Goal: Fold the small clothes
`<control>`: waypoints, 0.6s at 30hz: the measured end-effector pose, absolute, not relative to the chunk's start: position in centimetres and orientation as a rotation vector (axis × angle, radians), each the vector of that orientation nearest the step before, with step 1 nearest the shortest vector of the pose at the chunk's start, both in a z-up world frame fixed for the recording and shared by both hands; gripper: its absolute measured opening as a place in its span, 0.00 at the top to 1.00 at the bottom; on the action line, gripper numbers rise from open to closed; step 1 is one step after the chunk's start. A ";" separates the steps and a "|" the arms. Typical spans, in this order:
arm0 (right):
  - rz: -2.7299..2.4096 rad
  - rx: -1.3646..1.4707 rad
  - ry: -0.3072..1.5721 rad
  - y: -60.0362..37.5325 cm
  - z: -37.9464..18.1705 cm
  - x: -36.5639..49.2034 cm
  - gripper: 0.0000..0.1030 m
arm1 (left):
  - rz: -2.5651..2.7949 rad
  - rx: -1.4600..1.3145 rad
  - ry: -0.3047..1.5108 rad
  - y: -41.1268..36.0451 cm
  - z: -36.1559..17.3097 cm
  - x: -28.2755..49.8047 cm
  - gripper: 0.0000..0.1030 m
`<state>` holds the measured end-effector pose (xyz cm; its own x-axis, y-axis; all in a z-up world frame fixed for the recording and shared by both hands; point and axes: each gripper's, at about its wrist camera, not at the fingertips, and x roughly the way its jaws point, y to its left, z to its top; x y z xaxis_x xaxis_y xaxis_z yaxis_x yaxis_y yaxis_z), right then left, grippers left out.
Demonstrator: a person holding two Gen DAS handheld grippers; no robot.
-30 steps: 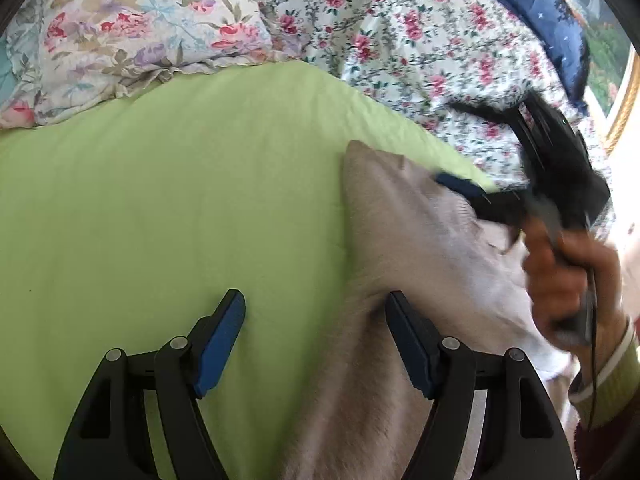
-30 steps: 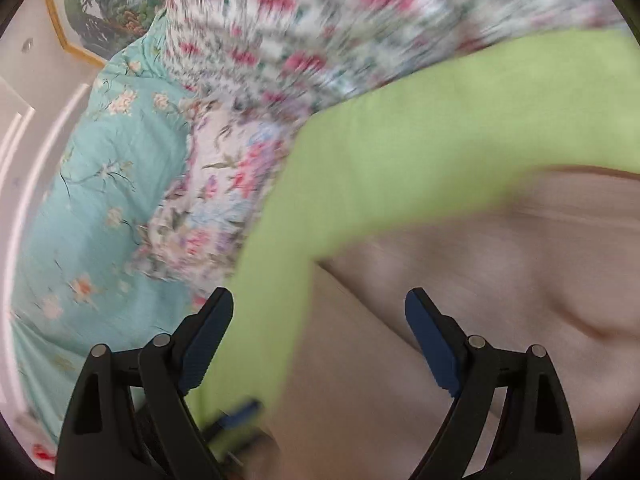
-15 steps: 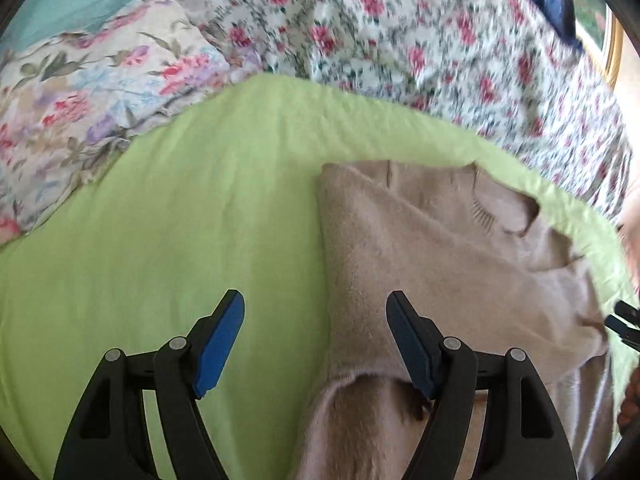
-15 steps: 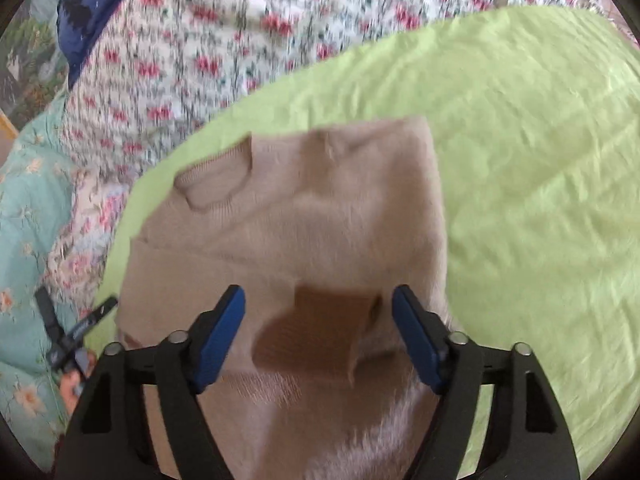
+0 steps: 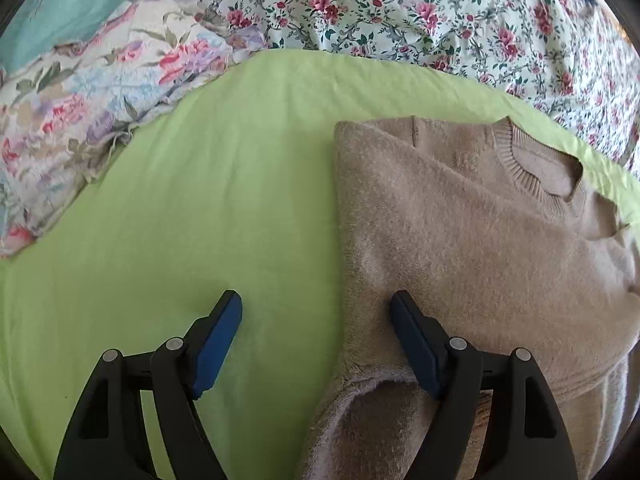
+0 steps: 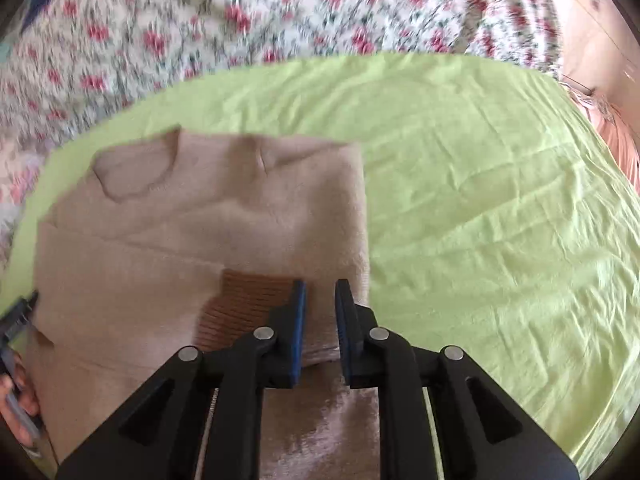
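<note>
A beige fuzzy sweater (image 5: 480,240) lies folded on the green sheet (image 5: 200,220), its ribbed collar (image 5: 536,168) at the far end. My left gripper (image 5: 316,304) straddles the sweater's left edge, one finger over the sheet and one over the knit. Its jaws are opening and press on nothing. In the right wrist view the sweater (image 6: 240,208) has a brown ribbed cuff (image 6: 248,300) folded across it. My right gripper (image 6: 320,292) hovers just right of that cuff. Its jaws are closing to a narrow gap, with smooth knit showing between them.
A floral quilt (image 5: 400,8) and a floral pillow (image 5: 100,92) border the sheet's far side. Green sheet (image 6: 480,200) stretches right of the sweater. A hand (image 6: 20,400) holding the left gripper (image 6: 18,316) shows at the right view's left edge. Peach fabric (image 6: 612,128) lies far right.
The right gripper and its hand left the left view and swung over the sweater's near right part, jaws narrowing from wide. The left view turned right, showing the collar.
</note>
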<state>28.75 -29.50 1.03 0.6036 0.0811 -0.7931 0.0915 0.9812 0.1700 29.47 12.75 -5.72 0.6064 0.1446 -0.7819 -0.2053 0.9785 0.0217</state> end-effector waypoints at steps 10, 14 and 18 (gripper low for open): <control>0.130 0.194 1.066 -26.1 -4.7 29.5 0.77 | 0.210 -0.068 0.905 13.0 -6.0 29.6 0.17; 0.108 0.321 0.978 -29.7 -1.5 25.8 0.68 | 0.182 -0.103 0.917 13.8 -5.7 29.4 0.15; 0.197 0.391 0.907 -31.8 1.1 21.1 0.56 | 0.115 -0.094 0.908 13.6 -3.8 25.7 0.16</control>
<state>21.08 -31.79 1.08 0.6044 0.3282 -0.7259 -0.0022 0.9119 0.4104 25.74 13.56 -3.84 0.6098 0.0599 -0.7903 -0.1395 0.9897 -0.0327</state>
